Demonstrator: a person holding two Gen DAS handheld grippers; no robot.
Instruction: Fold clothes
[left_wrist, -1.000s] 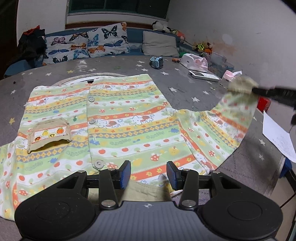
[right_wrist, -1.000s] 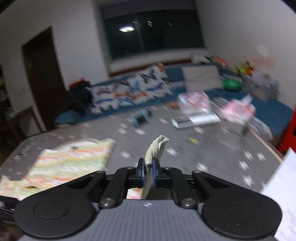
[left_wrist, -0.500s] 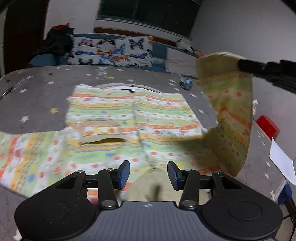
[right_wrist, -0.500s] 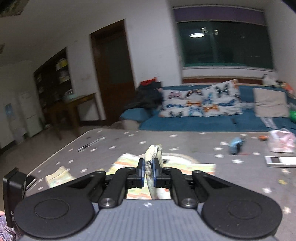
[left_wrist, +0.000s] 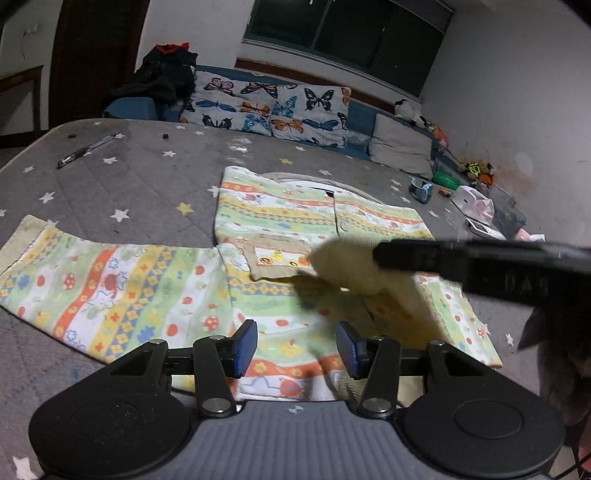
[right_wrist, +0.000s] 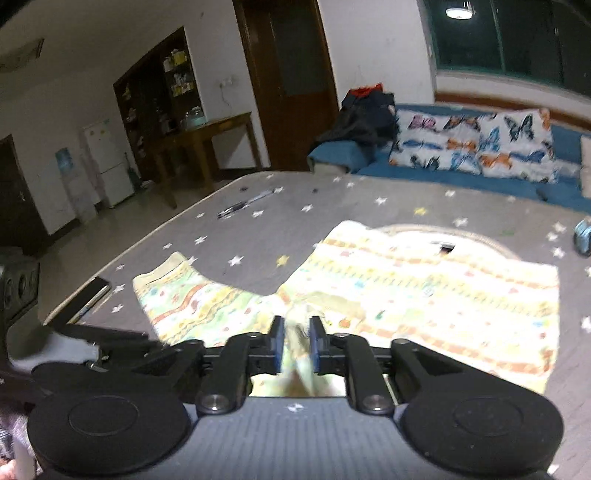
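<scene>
A striped, patterned child's shirt (left_wrist: 280, 206) lies flat on the grey star-print cover (left_wrist: 147, 184), with its chest pocket (left_wrist: 280, 258) facing up. One sleeve (left_wrist: 110, 280) is spread out to the left. My left gripper (left_wrist: 295, 349) hovers open over the shirt's near hem, holding nothing. My right gripper (right_wrist: 296, 343) is shut on the other sleeve's cuff (left_wrist: 343, 258). It holds the cuff just above the shirt front, beside the pocket, so this sleeve lies folded over the body (right_wrist: 424, 280). The cuff casts a shadow on the shirt below it.
A pen (left_wrist: 86, 149) lies at the far left of the cover. Butterfly pillows (left_wrist: 273, 107) and a grey cushion (left_wrist: 400, 149) line the back. A tape roll (left_wrist: 421, 190), a plastic bag (left_wrist: 476, 201) and a flat white device (left_wrist: 484, 230) sit at the right.
My right gripper carried the sleeve from the far right, up and across to the left, then down over the shirt front. My left gripper stayed open near the hem.
</scene>
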